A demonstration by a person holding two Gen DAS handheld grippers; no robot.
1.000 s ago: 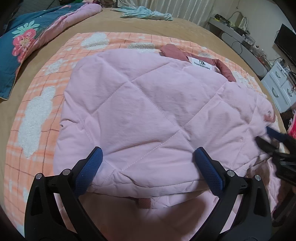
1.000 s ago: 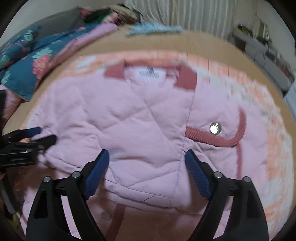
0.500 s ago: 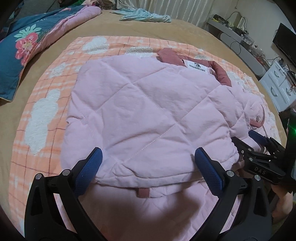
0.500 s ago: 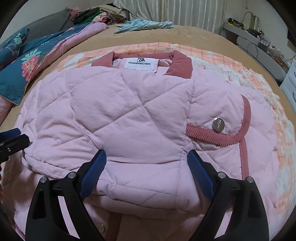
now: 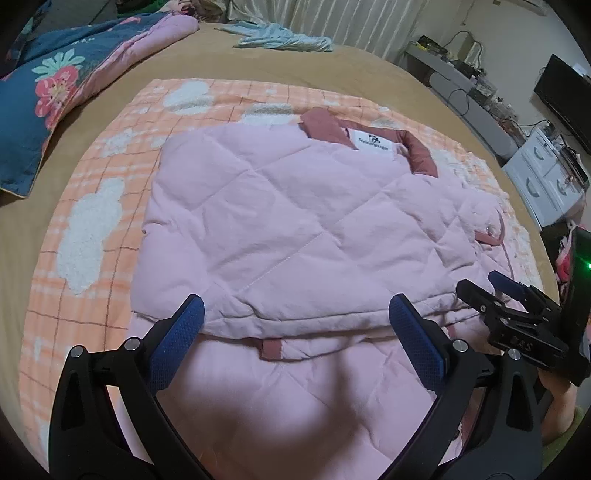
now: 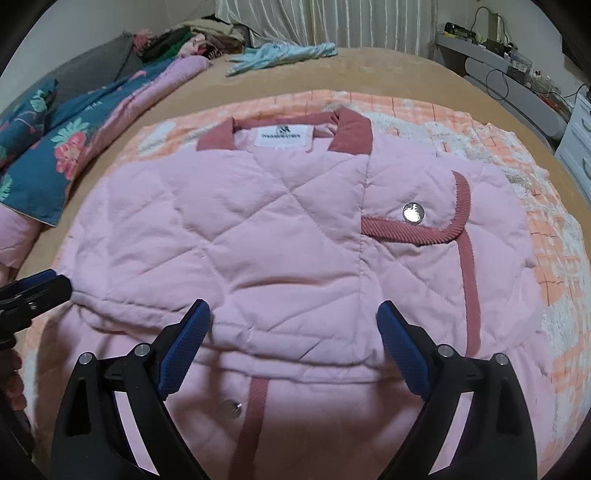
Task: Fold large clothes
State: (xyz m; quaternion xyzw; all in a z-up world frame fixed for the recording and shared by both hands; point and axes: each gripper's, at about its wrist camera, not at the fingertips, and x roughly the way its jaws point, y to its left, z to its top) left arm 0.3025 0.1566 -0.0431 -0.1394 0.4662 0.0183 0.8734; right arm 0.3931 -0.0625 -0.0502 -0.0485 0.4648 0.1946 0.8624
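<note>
Right hand-held gripper [image 6: 293, 315] view alone shows the jacket [image 6: 258, 229] snap [image 6: 413, 212].

Bed [image 5: 351, 70]: tan cover, filling most of the room. Blanket [image 5: 92, 192]: orange check with white cloud patches, spread mid-bed. Quilt [image 5: 55, 85]: dark blue floral with pink lining, far left. Curtain [image 6: 332, 18]: pale, pleated, far wall. Shelf [image 5: 461, 85]: grey, cluttered with cables, far right. Drawer unit [image 5: 546, 181]: white, right. Screen [image 5: 565, 96]: dark, right wall. Walls: plain, pale.
</note>
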